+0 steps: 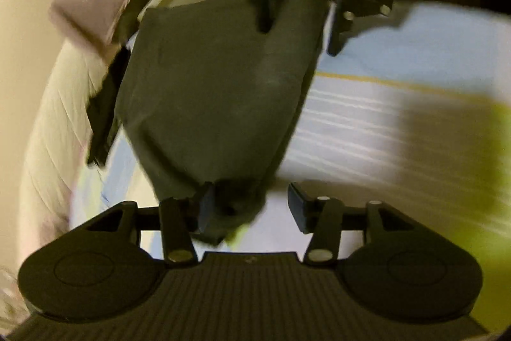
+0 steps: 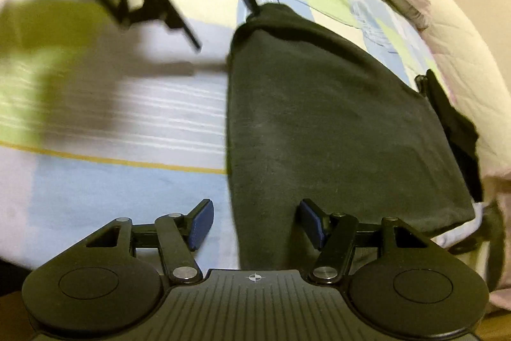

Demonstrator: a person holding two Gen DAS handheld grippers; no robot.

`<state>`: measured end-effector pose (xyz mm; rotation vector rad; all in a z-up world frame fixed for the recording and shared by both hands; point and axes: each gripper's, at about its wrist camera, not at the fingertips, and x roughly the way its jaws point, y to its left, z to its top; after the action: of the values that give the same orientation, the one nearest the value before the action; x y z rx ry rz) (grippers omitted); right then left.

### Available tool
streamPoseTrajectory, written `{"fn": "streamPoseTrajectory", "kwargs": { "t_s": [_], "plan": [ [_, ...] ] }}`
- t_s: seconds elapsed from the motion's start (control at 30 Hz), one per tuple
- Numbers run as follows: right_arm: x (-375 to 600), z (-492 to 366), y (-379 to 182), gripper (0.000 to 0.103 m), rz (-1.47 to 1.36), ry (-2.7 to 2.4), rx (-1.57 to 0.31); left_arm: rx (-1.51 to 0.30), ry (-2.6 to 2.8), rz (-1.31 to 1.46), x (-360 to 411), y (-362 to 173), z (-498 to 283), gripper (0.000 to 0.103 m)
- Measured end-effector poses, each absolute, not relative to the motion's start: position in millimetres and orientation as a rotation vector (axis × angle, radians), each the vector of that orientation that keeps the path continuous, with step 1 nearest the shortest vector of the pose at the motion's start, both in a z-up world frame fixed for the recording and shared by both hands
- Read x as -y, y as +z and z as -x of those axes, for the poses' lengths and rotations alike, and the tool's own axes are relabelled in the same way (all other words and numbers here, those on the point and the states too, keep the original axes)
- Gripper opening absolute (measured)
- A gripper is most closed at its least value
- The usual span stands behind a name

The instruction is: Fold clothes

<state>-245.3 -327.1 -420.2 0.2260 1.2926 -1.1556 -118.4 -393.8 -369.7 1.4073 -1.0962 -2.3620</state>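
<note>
On the bed (image 1: 367, 104), in the left wrist view, the left tongs (image 1: 247, 206) stood apart, dark cloth (image 1: 217, 85) bunched against one pad; with nothing pinching it, that corner could slip. From the right wrist view, the right tongs (image 2: 254, 221) gaped astride the garment's near edge, so the fold might sag.

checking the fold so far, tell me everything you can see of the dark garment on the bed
The dark garment is a plain charcoal piece of soft, matte knit-like cloth, folded into a flat, roughly rectangular panel on the patchwork bedsheet. Its long left edge runs straight; the far end is bunched. Both grippers are open: the left gripper has cloth bunched between its fingers, the right gripper straddles the near edge. A black cloth lies along its other side.
</note>
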Motion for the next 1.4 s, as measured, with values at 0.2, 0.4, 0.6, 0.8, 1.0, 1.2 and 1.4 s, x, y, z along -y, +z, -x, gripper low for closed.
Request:
{"fn": "streamPoseTrajectory", "kwargs": {
  "t_s": [0.2, 0.4, 0.6, 0.8, 1.0, 1.2, 1.4],
  "plan": [
    [330, 262, -411, 0.019, -0.226, -1.175, -1.272, 1.363, -2.277, -1.358, 391, -396, 133, 0.028],
    [323, 270, -405, 0.016, -0.230, -1.161, -1.259, 1.028, -2.043, -1.490, 466, -393, 112, 0.002],
    [324, 271, -401, 0.023, -0.245, -1.198, -1.223, 1.182, -2.112, -1.320, 449, -357, 86, 0.046],
    [315, 252, -396, 0.066, -0.166, -1.214, -1.207, 1.489, -2.271, -1.268, 380, -387, 107, 0.058],
    [336, 250, -428, 0.066, -0.128, -1.161, -1.277, 1.669, -2.147, -1.292, 403, -424, 140, 0.046],
    [332, 273, -423, 0.033, -0.111, -1.164, -1.332, 1.368, -2.051, -1.416, 473, -411, 145, 0.000],
    [323, 281, -416, 0.030, -0.157, -1.184, -1.321, 1.344, -2.090, -1.348, 481, -372, 134, 0.008]
  ]
}}
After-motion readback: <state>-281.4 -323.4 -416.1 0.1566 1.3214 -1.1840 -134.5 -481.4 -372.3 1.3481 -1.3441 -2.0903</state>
